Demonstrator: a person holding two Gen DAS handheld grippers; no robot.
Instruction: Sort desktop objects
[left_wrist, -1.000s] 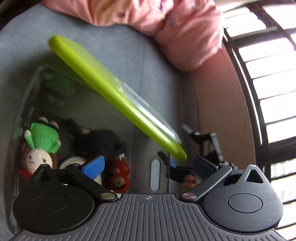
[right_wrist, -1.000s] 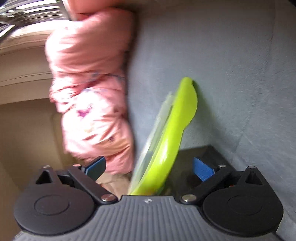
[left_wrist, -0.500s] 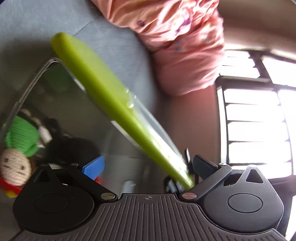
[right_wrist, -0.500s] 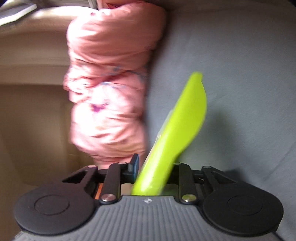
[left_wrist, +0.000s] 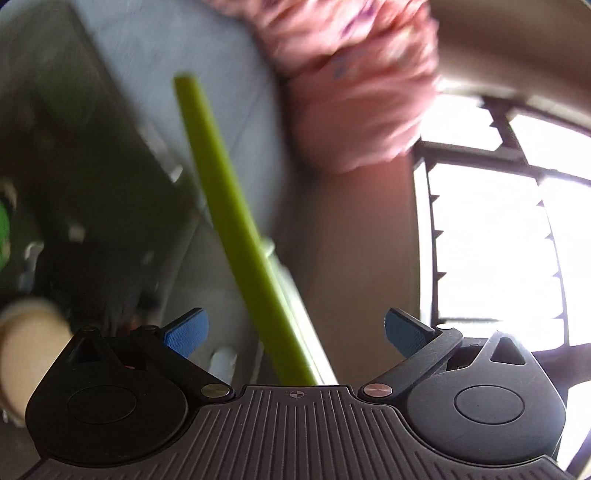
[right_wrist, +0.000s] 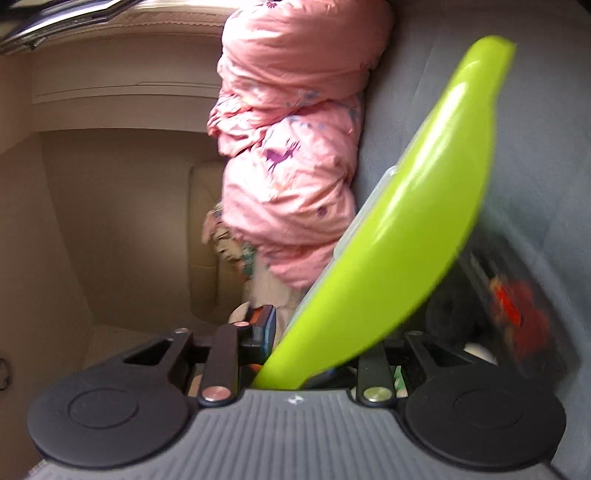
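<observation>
Since a second ago the right gripper (right_wrist: 295, 354) has closed its jaws, which stood wide apart, onto the lime-green plastic lid (right_wrist: 402, 229) with its clear inner rim, and now clamps the lid's near edge; the lid rises from the jaws tilted up and to the right. Seen from the left wrist, that same lid (left_wrist: 229, 221) has swung from a broad slanted face to a thin edge-on strip running from the upper middle down to the camera body. It passes between the blue pads (left_wrist: 186, 332) of the left gripper (left_wrist: 295, 332), whose jaws are spread wide and touch nothing. To the left lies the clear plastic storage box (left_wrist: 110, 206), blurred and dark, with a green toy just showing at the picture's left edge. From the right wrist a blurred red toy (right_wrist: 517, 306) shows beneath the lid. Behind sits a bundled pink floral quilt (right_wrist: 291, 155) on grey fabric (right_wrist: 546, 155).
</observation>
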